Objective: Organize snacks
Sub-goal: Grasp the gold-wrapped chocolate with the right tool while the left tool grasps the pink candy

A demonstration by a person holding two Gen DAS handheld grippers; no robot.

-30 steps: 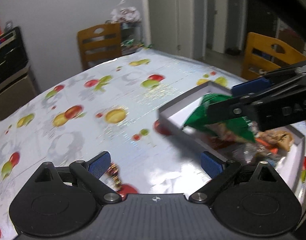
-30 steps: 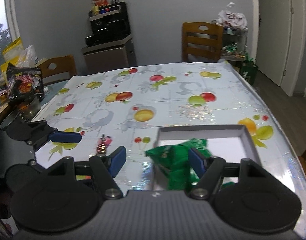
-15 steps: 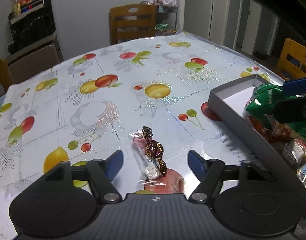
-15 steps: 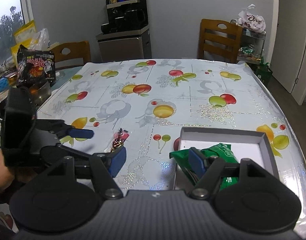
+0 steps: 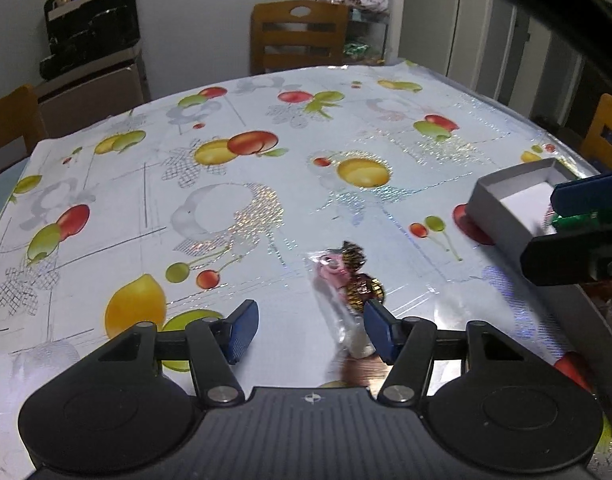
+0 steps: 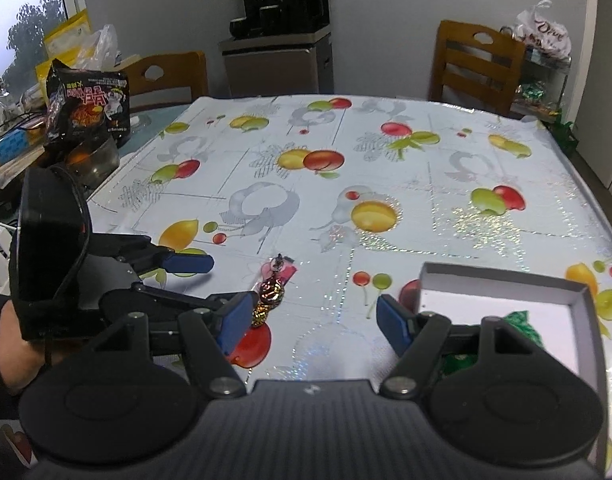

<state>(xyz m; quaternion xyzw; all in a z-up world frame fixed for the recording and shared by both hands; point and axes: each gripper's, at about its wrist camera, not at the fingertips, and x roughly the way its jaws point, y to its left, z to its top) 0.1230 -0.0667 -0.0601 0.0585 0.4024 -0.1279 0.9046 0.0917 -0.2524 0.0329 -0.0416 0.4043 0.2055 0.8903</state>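
While we are working left to right across the fruit-print plastic tablecloth (image 6: pixel 445 184), the black noodle packet with red lettering (image 6: pixel 88 104) is standing at the far left edge, propped by clutter near the window. Below it, in the right wrist view, a person's hand (image 6: pixel 14 356) is carrying the left gripper (image 5: pixel 309 330). Its blue-padded jaws are closing, and we are seeing them come in around two small sweets lying touching each other on the cloth: a clear-wrapped pink candy (image 5: pixel 333 280) and a gold-and-dark foil-wrapped candy (image 5: pixel 363 288). The candies are sitting toward the right-hand pad (image 5: pixel 379 334); the left-hand pad is standing clear of them. We are not seeing either pad pressing yet, though the near end of the clear wrapper is blurred right beside the right-hand pad.

Further right, the right gripper (image 6: pixel 311 322) is hanging spread, with nothing between its pads, just above bare cloth. The shallow grey cardboard box with white inside (image 6: pixel 505 280) is sitting near the table's right edge. Inside it a green foil snack bag (image 6: pixel 523 322) is lying, partly hidden behind the right gripper's finger. Two wooden chairs (image 6: pixel 475 64) are standing at the far side.
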